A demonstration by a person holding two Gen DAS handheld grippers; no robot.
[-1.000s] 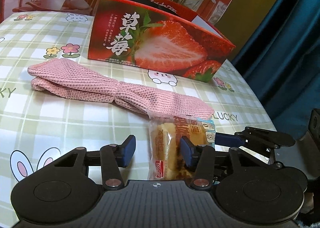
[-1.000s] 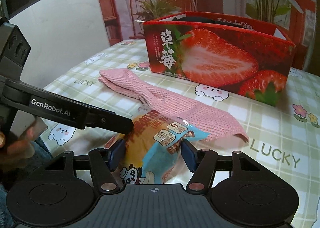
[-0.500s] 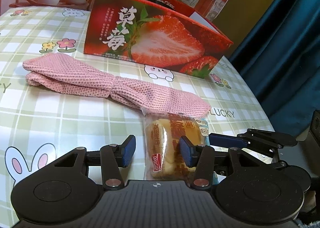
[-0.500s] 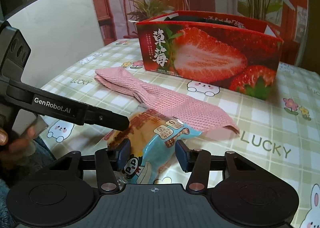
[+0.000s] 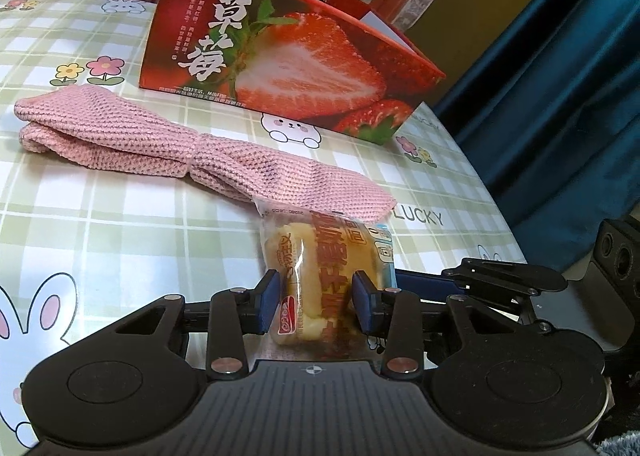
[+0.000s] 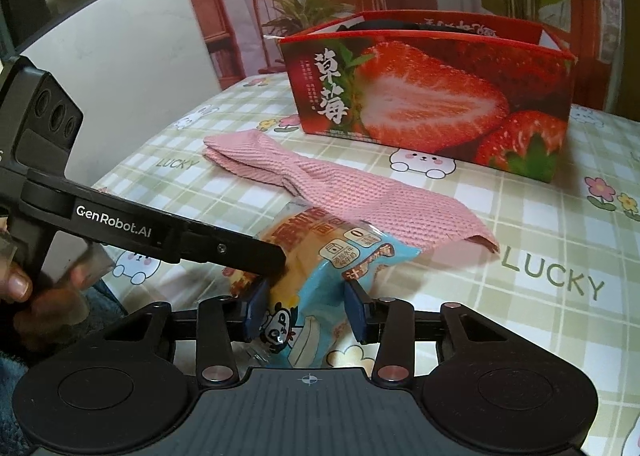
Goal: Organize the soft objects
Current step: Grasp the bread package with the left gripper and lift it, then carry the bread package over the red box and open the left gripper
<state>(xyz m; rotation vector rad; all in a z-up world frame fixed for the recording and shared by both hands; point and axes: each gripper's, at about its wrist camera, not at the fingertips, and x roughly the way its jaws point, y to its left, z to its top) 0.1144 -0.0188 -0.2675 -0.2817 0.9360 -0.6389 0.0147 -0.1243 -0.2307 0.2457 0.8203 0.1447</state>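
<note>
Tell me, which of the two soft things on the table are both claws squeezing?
The packaged bread, in its clear and blue wrapper at the near table edge. The pink knitted cloth lies untouched behind it, stretched toward the strawberry box.

— Is it bright or dark here?

— Kind of dim and warm. The light looks reddish, and the blue curtain [image 5: 560, 96] is almost black in its folds.

— Any shiny spots?

— Yes. The plastic snack wrapper [image 5: 320, 276] glints white, and so does the table cover [image 6: 520, 216] a little.

— Are there shadows?

— Soft ones, under the pink cloth [image 6: 340, 192] and beside the strawberry box [image 6: 432, 96].

— Is it sharp?

— The middle is clear. The edges bend round and go black in the corners. A hand [image 6: 24, 288] at the side is blurry.
</note>
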